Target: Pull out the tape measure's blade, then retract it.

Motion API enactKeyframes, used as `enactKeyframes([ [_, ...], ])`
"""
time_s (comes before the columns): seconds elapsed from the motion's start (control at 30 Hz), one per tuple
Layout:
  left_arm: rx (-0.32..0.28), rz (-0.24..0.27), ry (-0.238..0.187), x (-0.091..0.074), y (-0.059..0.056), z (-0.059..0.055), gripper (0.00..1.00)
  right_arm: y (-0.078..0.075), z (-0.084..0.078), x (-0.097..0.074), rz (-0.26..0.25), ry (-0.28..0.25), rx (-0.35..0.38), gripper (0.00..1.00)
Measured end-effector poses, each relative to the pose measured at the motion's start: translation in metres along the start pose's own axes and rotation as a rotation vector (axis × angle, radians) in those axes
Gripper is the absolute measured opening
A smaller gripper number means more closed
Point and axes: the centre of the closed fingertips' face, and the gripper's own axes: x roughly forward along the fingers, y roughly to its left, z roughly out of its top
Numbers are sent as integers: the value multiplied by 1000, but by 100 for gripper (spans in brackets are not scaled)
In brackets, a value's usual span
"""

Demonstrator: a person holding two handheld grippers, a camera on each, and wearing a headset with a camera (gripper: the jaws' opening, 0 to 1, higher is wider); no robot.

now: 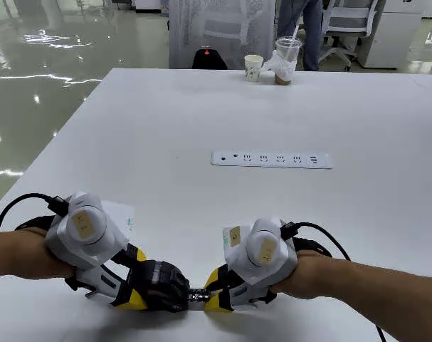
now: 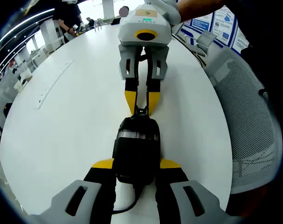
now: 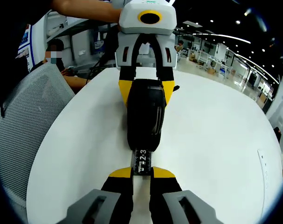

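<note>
Head view: we note forearms low and level over the table (image 1: 287, 107), left claw (image 1: 139, 279) and right claw (image 1: 214, 291) nose to nose.
Left gripper view: left claw clamps the tape measure (image 2: 135, 140) on the table, anchoring it.
Right gripper view: right claw pinches the blade (image 3: 142, 161), barely drawn out; we expect a pull.

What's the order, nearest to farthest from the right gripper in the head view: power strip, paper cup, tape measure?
1. The tape measure: its blade is held in the right gripper, close to the person.
2. The power strip: ahead, in the middle.
3. The paper cup: at the far edge.
</note>
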Motion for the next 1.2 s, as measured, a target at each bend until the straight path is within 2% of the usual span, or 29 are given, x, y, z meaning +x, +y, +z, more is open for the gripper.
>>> enactKeyframes([
  [0.77, -1, -1, 11, 1, -1, 0, 26, 4, -21, -19, 2, 33, 19, 9],
  [1.2, 4, -3, 38, 1, -2, 0, 26, 6, -32, -29, 3, 52, 26, 9],
])
